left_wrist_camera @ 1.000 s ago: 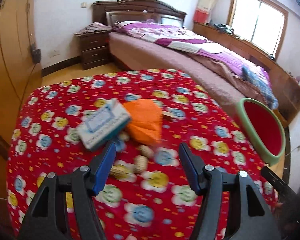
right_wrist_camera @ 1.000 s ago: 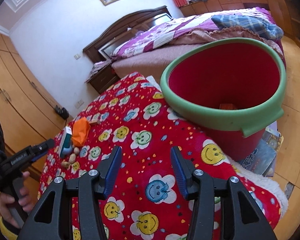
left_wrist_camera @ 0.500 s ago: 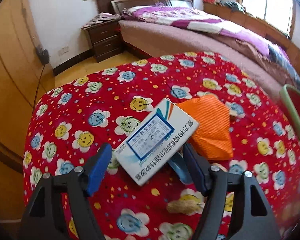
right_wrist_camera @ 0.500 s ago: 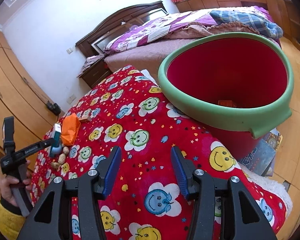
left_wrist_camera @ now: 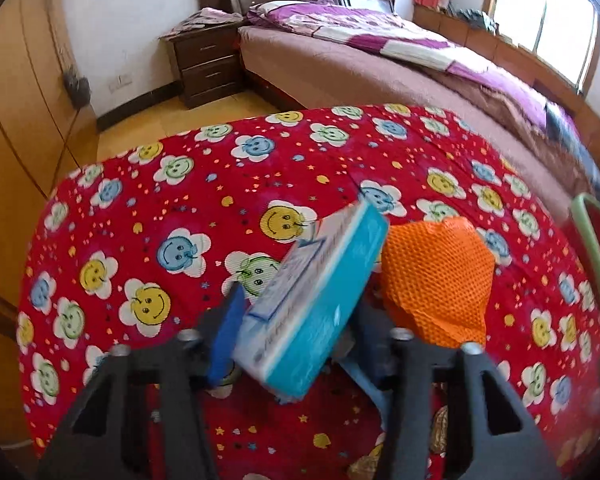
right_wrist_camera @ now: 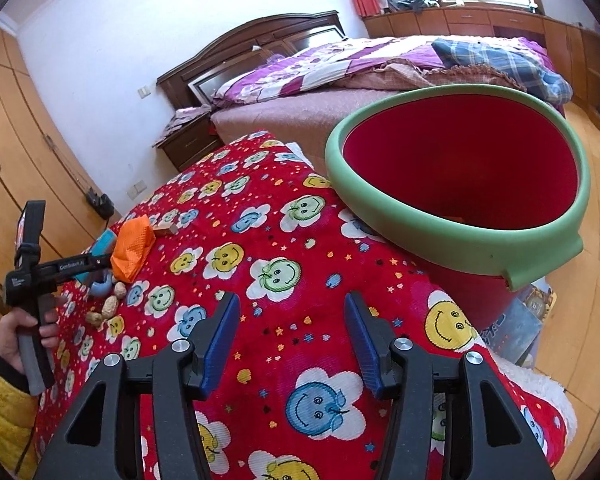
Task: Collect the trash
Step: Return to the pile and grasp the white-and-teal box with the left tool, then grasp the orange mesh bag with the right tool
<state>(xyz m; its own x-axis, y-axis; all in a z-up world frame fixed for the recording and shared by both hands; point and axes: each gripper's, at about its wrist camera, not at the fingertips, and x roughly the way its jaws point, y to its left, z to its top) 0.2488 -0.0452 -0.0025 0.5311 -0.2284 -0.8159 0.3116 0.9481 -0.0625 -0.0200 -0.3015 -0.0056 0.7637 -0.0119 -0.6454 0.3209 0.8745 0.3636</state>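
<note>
My left gripper [left_wrist_camera: 296, 320] is shut on a teal and white carton box [left_wrist_camera: 320, 300] and holds it tilted just above the red smiley tablecloth [left_wrist_camera: 180, 208]. An orange mesh bag [left_wrist_camera: 436, 280] lies right of the box. The left gripper with the box [right_wrist_camera: 102, 242] also shows far left in the right wrist view, beside the orange bag [right_wrist_camera: 134, 246]. My right gripper [right_wrist_camera: 292, 340] is open and empty above the cloth. A red bin with a green rim [right_wrist_camera: 420, 220] stands at the table's right edge.
Several peanut shells [right_wrist_camera: 110, 306] and a blue cap-like piece [right_wrist_camera: 100, 286] lie near the left gripper. A small wooden bit [right_wrist_camera: 166, 230] lies past the orange bag. A bed [left_wrist_camera: 380, 60], nightstand [left_wrist_camera: 204, 60] and wardrobes [right_wrist_camera: 16, 140] surround the table.
My left gripper has closed on the carton box and lifted it, tilting it on edge. The right gripper has stayed open and shifted slightly.
</note>
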